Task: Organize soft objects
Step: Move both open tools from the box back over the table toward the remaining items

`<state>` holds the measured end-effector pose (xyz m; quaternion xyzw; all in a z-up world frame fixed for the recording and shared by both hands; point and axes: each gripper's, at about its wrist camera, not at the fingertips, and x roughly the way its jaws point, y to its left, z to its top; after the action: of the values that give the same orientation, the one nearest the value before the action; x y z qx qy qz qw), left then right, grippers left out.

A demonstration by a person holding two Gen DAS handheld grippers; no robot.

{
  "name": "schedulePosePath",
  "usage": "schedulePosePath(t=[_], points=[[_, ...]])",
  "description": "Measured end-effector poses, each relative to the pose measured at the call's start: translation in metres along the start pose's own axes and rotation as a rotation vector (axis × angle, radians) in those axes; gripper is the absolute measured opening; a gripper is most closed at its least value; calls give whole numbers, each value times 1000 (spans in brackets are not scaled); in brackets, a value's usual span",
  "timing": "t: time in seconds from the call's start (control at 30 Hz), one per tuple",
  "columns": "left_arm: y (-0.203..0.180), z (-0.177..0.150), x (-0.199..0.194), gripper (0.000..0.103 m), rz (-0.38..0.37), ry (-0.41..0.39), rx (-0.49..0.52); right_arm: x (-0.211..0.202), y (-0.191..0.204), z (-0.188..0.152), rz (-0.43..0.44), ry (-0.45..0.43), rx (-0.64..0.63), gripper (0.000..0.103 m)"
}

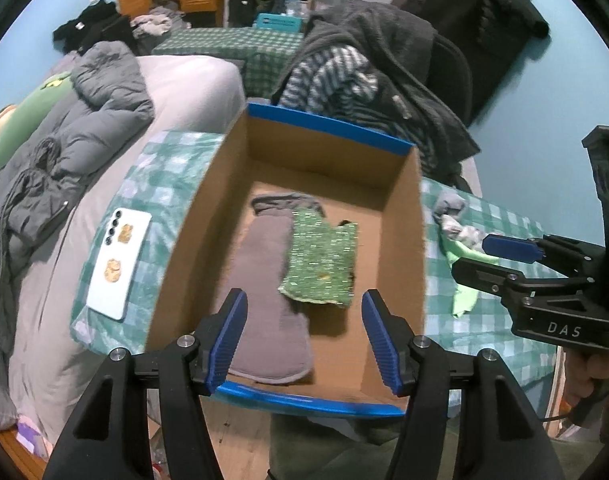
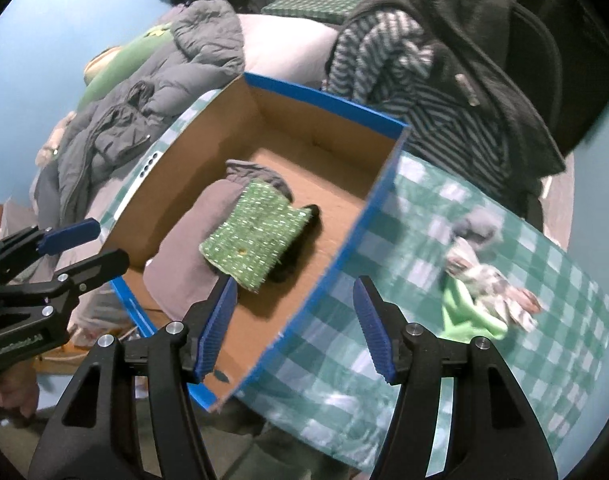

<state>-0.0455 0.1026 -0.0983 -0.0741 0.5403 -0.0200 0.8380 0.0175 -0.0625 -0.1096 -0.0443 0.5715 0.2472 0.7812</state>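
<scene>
Left wrist view: left gripper [image 1: 304,336] low centre, jaws apart, nothing between them. Open brown cardboard box with blue rim [image 1: 400,240] at mid-frame on the green-checked surface [image 1: 160,184]. Inside lie a flat grey cloth [image 1: 264,280] and a green speckled knit cloth [image 1: 320,264] overlapping it. White phone [image 1: 118,264] left of box. Right gripper [image 1: 484,256] at right edge, jaws apart.

Right wrist view: right gripper [image 2: 294,320], jaws parted and empty, over the box's near wall. Loose pile of grey, patterned and lime-green soft items [image 2: 480,280] at right on the surface.
</scene>
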Motion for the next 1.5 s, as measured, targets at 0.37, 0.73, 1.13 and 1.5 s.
schedulePosePath(t=[0.37, 0.73, 1.13, 1.5], points=[[-50, 10, 6, 61, -57, 18, 114, -33, -53, -35, -47, -30, 151, 61], [-103, 21, 17, 62, -74, 34, 208, -55, -95, -62, -84, -50, 250, 61], [-150, 29, 37, 66, -70, 50, 247, -65, -136, -73, -106, -53, 284, 61], [-182, 40, 75, 66, -65, 115, 235, -51, -170, -61, -122, -31, 226, 61]])
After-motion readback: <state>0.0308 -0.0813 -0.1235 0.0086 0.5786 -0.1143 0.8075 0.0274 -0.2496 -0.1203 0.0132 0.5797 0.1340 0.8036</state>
